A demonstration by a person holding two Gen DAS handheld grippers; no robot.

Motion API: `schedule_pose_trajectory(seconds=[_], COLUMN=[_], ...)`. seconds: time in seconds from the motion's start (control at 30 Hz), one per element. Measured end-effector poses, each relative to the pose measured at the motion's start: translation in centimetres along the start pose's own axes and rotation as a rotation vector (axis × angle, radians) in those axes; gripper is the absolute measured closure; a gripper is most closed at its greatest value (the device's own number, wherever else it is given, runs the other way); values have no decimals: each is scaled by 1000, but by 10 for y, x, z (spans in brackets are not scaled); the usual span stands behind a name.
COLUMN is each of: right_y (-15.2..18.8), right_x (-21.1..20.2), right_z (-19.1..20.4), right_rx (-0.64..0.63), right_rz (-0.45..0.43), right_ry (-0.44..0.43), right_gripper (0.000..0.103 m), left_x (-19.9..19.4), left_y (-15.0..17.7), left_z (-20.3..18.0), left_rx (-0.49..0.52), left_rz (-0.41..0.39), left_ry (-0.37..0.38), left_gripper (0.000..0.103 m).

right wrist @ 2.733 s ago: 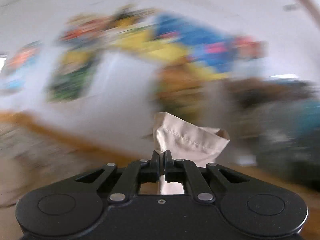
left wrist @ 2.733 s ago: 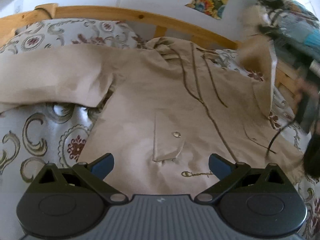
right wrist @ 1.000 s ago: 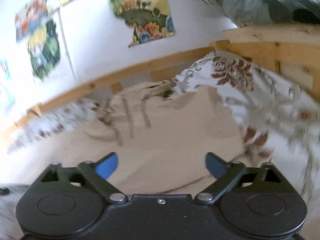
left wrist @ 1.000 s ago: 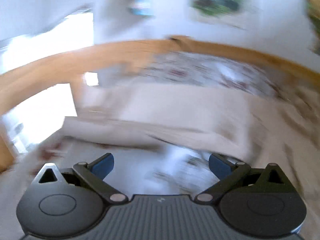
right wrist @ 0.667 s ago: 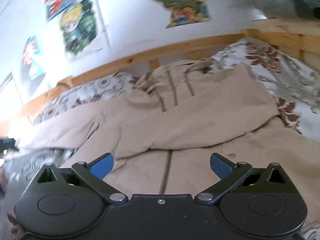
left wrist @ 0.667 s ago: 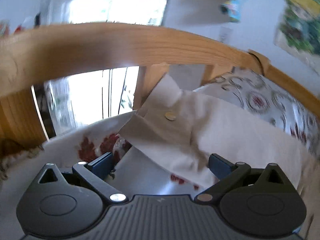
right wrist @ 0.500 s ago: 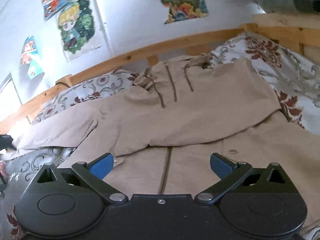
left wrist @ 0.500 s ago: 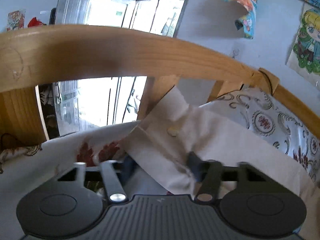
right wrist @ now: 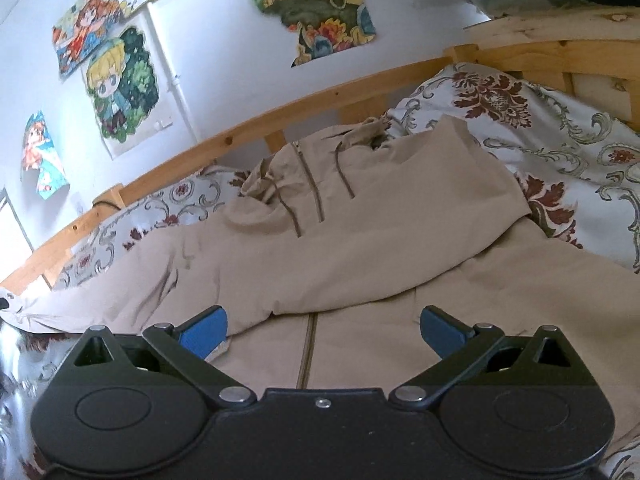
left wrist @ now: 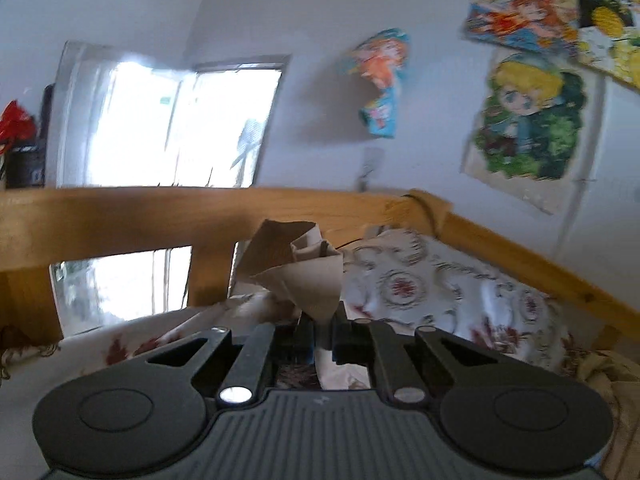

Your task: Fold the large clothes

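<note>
The left gripper (left wrist: pixel 320 340) pinches the jacket's sleeve cuff (left wrist: pixel 308 280) just ahead of it while the right gripper (right wrist: pixel 322 326) hovers wide open over the jacket (right wrist: pixel 360 240), so next that sleeve likely needs carrying across the body.

Beige jacket (right wrist: pixel 360 248) spread, sleeve folded across

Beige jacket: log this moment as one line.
left claw shut on sleeve cuff, lifted | right claw open over beige jacket | one sleeve folded across front
</note>
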State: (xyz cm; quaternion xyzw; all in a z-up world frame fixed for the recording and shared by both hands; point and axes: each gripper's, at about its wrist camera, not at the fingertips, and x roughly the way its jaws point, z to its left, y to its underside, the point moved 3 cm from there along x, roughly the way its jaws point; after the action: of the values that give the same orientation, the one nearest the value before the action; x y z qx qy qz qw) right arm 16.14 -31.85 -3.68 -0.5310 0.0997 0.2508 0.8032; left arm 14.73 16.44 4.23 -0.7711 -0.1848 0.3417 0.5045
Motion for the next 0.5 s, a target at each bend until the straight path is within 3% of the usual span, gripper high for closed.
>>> schedule_pose_trajectory(seconds=[0.13, 0.23, 0.43, 0.5], right_y=[-2, -2, -9, -12], right_x=[-2, -2, -7, -11], right_z=[-5, -9, -20, -27], right_rx=[11, 22, 12, 11], right_rz=[-5, -9, -74, -106], right_ry=[-1, 2, 100, 150], right_gripper=[1, 1, 1, 1], left_x=[-21, -35, -85, -104], left_y=[-1, -11, -29, -17], left_z=[-22, -60, -176, -219], left_rx=[65, 153, 387, 476], left_rz=[-89, -165, -255, -230], left_ry=[90, 228, 647, 792], left_gripper=[97, 97, 97, 97])
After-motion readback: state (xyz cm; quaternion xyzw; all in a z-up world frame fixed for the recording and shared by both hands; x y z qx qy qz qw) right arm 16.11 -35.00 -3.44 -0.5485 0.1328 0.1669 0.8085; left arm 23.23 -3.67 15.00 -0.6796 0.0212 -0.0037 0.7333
